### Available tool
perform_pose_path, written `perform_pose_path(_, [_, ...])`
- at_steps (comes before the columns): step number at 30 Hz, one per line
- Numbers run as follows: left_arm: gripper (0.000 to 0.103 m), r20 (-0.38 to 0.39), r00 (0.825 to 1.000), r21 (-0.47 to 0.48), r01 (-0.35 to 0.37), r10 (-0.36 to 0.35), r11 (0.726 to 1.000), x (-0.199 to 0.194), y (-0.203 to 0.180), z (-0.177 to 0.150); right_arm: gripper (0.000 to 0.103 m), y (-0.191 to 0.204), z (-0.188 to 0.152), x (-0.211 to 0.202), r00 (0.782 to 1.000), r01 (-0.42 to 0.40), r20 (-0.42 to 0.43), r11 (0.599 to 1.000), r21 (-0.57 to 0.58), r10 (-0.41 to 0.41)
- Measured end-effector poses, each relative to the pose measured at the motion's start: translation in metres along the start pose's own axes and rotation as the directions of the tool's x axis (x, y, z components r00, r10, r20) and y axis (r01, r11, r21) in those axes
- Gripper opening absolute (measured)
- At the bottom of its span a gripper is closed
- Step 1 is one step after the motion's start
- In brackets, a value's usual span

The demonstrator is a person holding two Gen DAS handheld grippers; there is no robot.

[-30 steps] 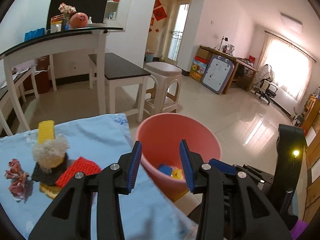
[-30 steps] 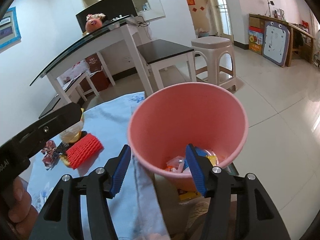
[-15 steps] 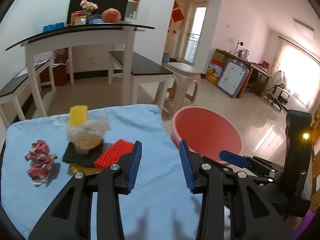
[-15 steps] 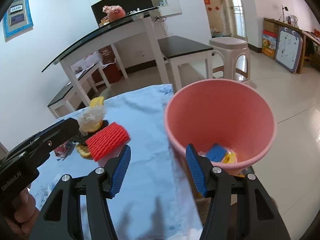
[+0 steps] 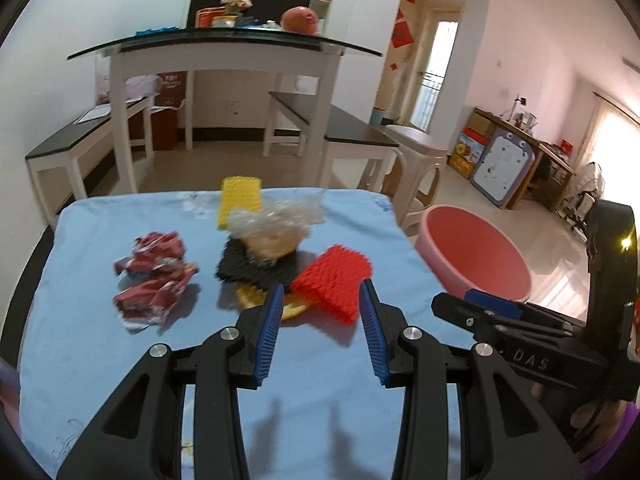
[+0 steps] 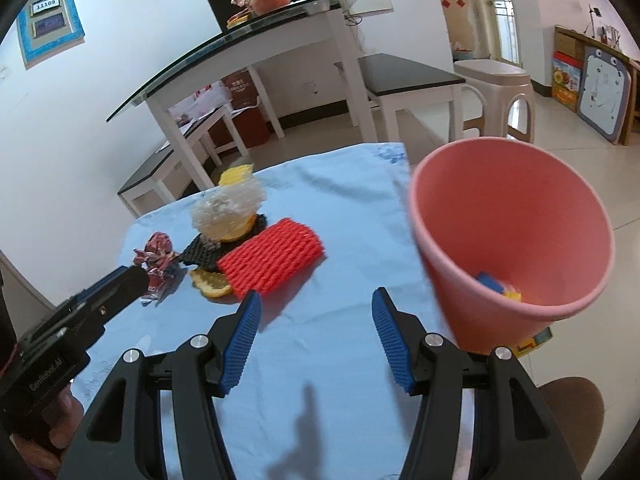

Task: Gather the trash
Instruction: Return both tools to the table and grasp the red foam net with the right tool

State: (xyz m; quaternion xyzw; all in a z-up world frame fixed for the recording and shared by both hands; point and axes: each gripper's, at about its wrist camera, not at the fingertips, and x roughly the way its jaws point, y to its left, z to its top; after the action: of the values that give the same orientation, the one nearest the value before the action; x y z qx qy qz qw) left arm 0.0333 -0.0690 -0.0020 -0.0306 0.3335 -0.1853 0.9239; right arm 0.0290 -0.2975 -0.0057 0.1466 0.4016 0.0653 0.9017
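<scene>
Trash lies heaped on the blue tablecloth: a red foam net, a black net, a clear crumpled plastic wad, a yellow net, yellow peel and crumpled red wrappers. My left gripper is open, just short of the red net, nothing between its blue pads. My right gripper is also open and empty over bare cloth. The pink bin stands off the table's right edge, holding blue and yellow scraps.
Beyond the table stand a glass-topped white desk, dark benches and a plastic stool. The other gripper's black body sits at right in the left wrist view. A brown round seat is beside the bin.
Both grippers swung left from over the pink bin toward the trash heap. The bin slid to the right of both views; the heap now sits ahead of the left gripper.
</scene>
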Motion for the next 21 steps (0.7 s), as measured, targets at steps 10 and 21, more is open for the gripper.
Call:
perform_pose_path(10, [0.04,-0.005,1.0,-0.056,-0.02,0.02,0.998,-0.005,0.032,-0.008,0.063,0.024,0.003,0.029,0.998,-0.051,-0.046,0.998,0.043,0.053])
perform_pose_path(21, [0.04,-0.017,0.999,-0.086,-0.03,0.029,0.996,-0.003,0.049,-0.007,0.065,0.026,0.015,0.083,0.992,-0.035,-0.118,0.986,0.16,0.054])
